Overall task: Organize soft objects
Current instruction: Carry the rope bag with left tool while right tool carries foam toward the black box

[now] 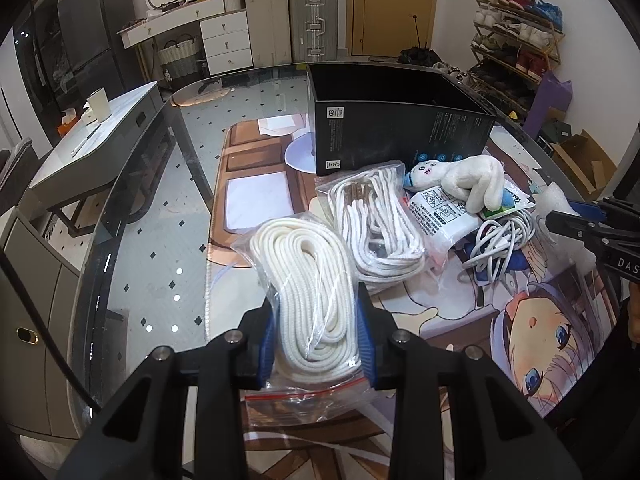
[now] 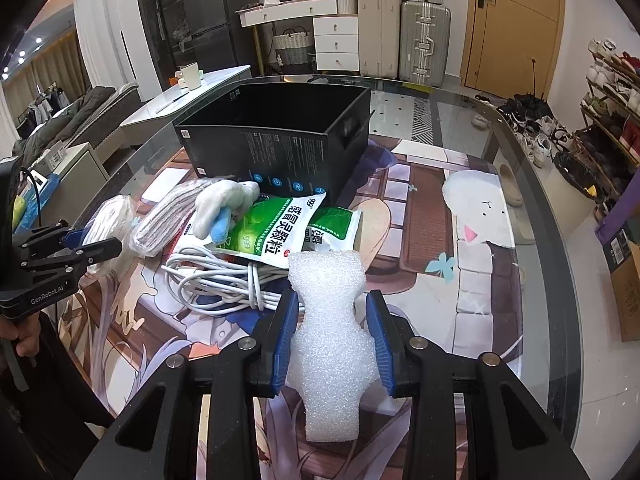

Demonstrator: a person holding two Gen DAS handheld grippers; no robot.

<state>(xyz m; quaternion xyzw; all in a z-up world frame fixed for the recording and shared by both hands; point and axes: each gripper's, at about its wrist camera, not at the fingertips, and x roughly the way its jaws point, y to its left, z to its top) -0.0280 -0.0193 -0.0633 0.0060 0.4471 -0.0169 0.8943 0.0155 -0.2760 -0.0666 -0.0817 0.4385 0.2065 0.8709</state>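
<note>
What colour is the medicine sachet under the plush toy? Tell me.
Green and white medicine sachet, red logo marks; clearest in the right wrist view.

Could not see inside the black box [image 1: 400, 128], walls blocking its floor in both views. Lost the lower end of the rope bag [image 1: 308, 300] behind the left gripper [image 1: 320, 344], and part of the white cable [image 2: 216, 284] under the green packet [image 2: 276, 228]. Small print on the white pouch [image 1: 444, 216] too tiny to read.
</note>
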